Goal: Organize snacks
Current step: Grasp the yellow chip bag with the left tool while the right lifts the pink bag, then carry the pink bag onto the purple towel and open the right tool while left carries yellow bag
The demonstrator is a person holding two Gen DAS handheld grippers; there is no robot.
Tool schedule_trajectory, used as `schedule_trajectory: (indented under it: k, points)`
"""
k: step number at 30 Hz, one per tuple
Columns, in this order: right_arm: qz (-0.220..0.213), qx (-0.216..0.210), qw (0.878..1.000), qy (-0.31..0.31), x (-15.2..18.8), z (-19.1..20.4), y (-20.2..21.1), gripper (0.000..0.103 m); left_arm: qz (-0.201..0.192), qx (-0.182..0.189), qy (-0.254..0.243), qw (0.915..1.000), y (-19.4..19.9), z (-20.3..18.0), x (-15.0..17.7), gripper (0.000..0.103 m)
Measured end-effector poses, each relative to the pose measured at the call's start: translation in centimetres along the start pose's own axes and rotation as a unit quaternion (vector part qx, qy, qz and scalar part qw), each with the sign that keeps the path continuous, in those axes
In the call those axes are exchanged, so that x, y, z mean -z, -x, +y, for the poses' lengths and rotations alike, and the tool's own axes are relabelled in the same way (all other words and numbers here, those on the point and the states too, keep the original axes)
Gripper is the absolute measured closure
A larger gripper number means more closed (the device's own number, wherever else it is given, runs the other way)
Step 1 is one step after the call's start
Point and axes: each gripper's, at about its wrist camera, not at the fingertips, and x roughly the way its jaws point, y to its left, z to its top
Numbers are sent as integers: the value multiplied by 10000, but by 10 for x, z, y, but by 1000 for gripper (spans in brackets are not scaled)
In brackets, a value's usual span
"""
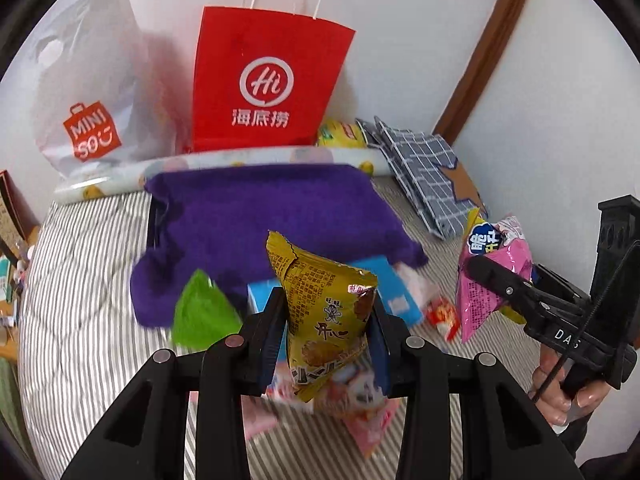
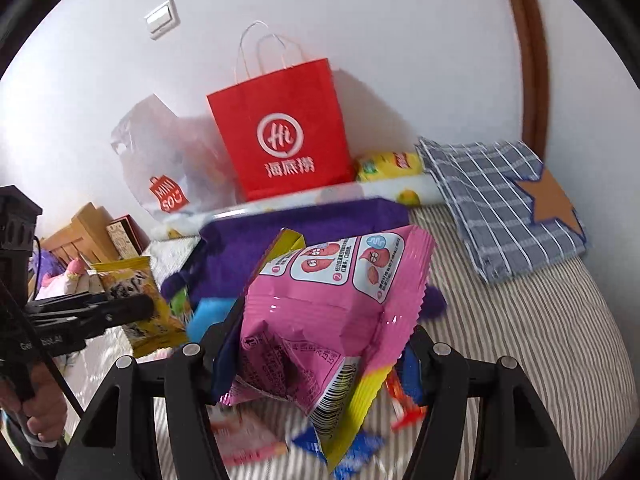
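Pinching yellow snack packet (image 1: 326, 308) left gripper (image 1: 326, 320), right gripper (image 2: 316, 344) clamping pink packet (image 2: 328, 304), MINISO bag (image 1: 88, 92)

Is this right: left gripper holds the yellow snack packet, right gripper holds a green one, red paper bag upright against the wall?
Not quite. The right gripper is shut on a pink snack packet, not a green one, as the right wrist view shows. The rest stands: the left gripper holds the yellow snack packet, and the red paper bag stands upright against the wall.
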Motion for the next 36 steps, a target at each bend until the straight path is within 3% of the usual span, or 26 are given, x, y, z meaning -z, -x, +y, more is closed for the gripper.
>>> schedule_trajectory:
  k: [9,22,27,36]
  points:
    - [-64,-132,9999,47,-61,2,-42,41,-89,-113,171,9998,-18,33,-53,64]
    - [147,-164,9997,47,-116,-20,-118,41,-54,-231,372,9990,-64,77,-111,64]
    - [331,-83,9993,156,-119,-25,-152,41,37,-241,493,9985,-91,98,-116,64]
    - [1092,100,9927,507,-105,-30,-213,41,446,-410,749,9953,-135,137,-107,64]
